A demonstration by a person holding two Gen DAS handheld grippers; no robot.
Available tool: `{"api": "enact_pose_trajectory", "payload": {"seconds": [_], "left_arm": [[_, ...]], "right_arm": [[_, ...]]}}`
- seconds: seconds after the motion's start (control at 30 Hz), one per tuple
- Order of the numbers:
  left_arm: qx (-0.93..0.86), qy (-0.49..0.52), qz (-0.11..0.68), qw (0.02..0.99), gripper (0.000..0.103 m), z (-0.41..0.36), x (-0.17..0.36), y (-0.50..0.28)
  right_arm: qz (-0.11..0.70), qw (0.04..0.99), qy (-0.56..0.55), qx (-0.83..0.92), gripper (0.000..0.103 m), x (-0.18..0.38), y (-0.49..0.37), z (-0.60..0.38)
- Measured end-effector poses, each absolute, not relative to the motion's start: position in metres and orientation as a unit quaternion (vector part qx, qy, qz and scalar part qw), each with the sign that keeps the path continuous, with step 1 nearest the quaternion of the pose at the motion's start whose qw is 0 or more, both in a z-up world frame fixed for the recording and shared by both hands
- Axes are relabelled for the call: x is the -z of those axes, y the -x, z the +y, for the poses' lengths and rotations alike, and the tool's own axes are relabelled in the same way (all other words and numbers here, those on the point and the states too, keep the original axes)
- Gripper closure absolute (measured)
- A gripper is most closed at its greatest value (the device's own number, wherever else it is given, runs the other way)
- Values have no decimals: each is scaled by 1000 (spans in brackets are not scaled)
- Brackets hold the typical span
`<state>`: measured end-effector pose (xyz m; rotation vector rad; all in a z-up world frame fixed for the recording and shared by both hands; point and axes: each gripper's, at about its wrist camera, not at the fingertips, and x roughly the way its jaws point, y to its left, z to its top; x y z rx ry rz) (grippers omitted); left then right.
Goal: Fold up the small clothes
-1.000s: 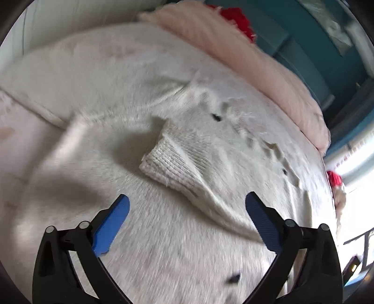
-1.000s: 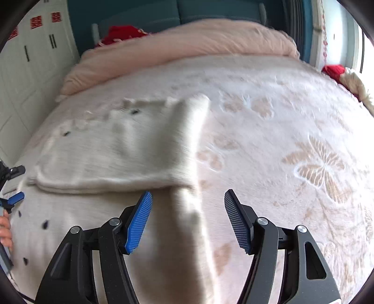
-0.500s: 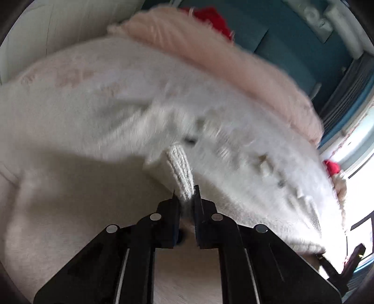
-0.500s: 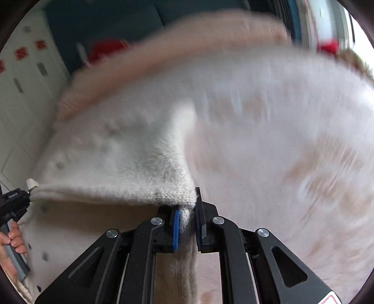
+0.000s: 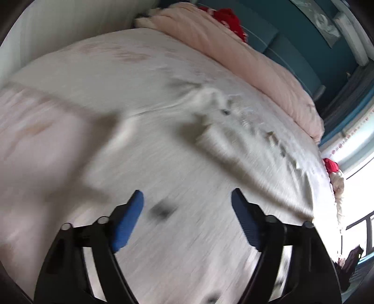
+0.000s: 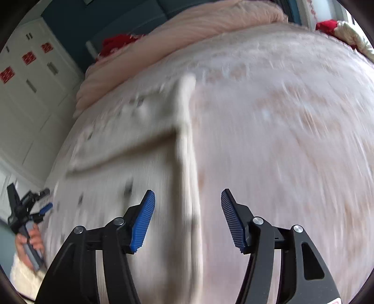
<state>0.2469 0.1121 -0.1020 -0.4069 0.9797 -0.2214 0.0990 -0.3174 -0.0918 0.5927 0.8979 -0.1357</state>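
A: Starting nearest, how are the grippers held?

B: The left gripper (image 5: 187, 218) is spread wide, with nothing between its blue pads (image 5: 127, 223). The right gripper (image 6: 188, 219) is likewise parted and nothing is clamped. The left one is also seen at the edge of the right view, held in a hand (image 6: 31, 236).

A: Where is the sweater found?

B: The cream sweater (image 5: 187, 163) is laid flat on the bed (image 5: 46, 140), directly beneath both tools. A dark speck (image 5: 162, 210) on the knit is seen between the left pads. In the right view a folded edge (image 6: 121, 149) is drawn across the garment, and a long vertical edge (image 6: 187, 175) is lined up between the right pads. Much is blurred.

A: And farther back?

B: A pink duvet (image 5: 245, 58) is bunched along the far side of the bed, with a red item (image 5: 230, 21) behind it. A teal wall (image 5: 303, 42) is seen beyond, and white cabinets (image 6: 30, 98) are shown in the right view.
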Motion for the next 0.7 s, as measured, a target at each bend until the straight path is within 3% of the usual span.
{"api": "enact_pose_trajectory", "payload": {"seconds": [0.17, 0.3, 0.33, 0.37, 0.4, 0.43, 0.47, 0.5, 0.7], "left_arm": [[43, 210, 490, 845, 25, 171, 117, -169], [52, 237, 484, 841, 24, 180, 128, -133], [57, 238, 485, 840, 24, 177, 128, -132], [72, 241, 490, 834, 27, 171, 129, -133], [82, 240, 496, 830, 41, 164, 130, -135], [90, 237, 504, 826, 51, 160, 132, -135], [89, 230, 513, 822, 77, 157, 134, -137], [89, 226, 525, 816, 91, 156, 135, -139], [127, 222, 529, 809, 92, 167, 105, -109]], "right_arm": [[470, 829, -301, 27, 44, 106, -16, -270], [461, 839, -289, 20, 37, 109, -6, -246], [458, 841, -286, 20, 37, 109, -9, -244], [455, 843, -288, 16, 45, 109, -12, -241], [453, 842, -295, 4, 83, 110, -19, -240], [460, 836, -299, 2, 92, 114, -25, -239], [459, 831, -313, 3, 93, 115, -28, -241], [455, 831, -319, 8, 94, 111, -28, -246], [458, 846, -270, 44, 97, 66, 25, -265]]}}
